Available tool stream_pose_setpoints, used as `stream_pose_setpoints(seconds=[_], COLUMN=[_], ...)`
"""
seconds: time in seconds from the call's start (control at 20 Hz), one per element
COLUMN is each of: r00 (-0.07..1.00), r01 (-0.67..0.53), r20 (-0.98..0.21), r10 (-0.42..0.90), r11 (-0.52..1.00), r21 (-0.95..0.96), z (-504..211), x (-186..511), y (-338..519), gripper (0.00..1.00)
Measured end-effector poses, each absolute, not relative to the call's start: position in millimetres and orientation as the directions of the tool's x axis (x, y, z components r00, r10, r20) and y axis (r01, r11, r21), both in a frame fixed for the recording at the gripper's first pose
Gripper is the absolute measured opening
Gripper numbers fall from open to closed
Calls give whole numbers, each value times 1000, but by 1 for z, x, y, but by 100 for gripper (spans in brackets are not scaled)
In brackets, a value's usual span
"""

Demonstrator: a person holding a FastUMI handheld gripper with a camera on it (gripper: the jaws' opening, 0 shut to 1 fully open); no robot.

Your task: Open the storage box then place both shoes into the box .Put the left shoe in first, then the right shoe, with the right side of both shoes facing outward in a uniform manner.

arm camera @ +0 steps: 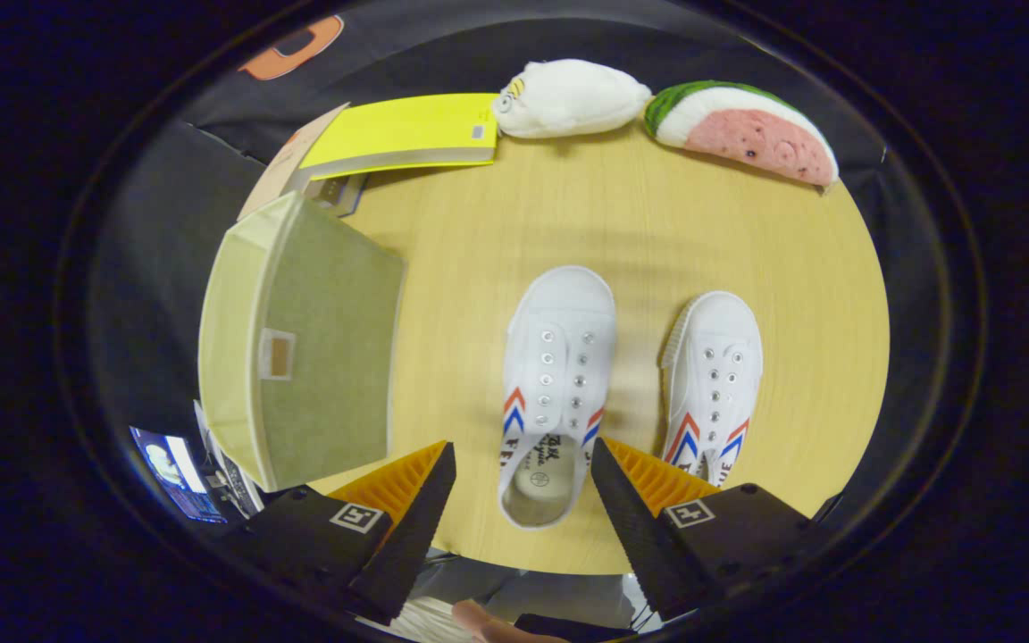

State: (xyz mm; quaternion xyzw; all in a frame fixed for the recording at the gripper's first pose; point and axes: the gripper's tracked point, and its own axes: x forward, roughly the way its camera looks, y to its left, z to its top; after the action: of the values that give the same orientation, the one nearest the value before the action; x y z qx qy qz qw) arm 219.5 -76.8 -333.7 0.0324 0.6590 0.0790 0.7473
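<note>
The gripper (523, 469) hangs over the tabletop (622, 223), fingers spread wide around the left shoe's (555, 375) heel, seemingly untouching. The right shoe (713, 375) sits at three o'clock, the closed storage box (300, 348) at nine.

A pale wood-grain bench (622, 205) fills the middle, evenly lit, with soft shadows. Black cloth wall (443, 54) hangs behind its far edge. At the bench's near left corner a small lit screen (177, 471) glows against the dark surroundings.
</note>
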Motion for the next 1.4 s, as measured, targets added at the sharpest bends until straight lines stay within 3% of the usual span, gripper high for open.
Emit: stream_pose_setpoints(seconds=[0.2, 0.35, 0.55, 0.7, 0.9, 1.15, 1.4], r00=[67, 100, 119, 144, 142, 163, 261], r01=[-37, -29, -61, -118, -123, -106, -201], r20=[-987, -986, -972, -969, -950, -909, -891], r10=[149, 136, 200, 199, 279, 383, 372], r11=[989, 991, 979, 976, 957, 923, 923], r21=[146, 134, 194, 183, 262, 370, 327], z=[-377, -399, -409, -408, -404, -372, -299], x=[217, 229, 230, 228, 227, 212, 201], y=[-96, -105, -94, -92, -92, -80, -46], gripper=[89, 81, 57, 16, 7, 6, 6])
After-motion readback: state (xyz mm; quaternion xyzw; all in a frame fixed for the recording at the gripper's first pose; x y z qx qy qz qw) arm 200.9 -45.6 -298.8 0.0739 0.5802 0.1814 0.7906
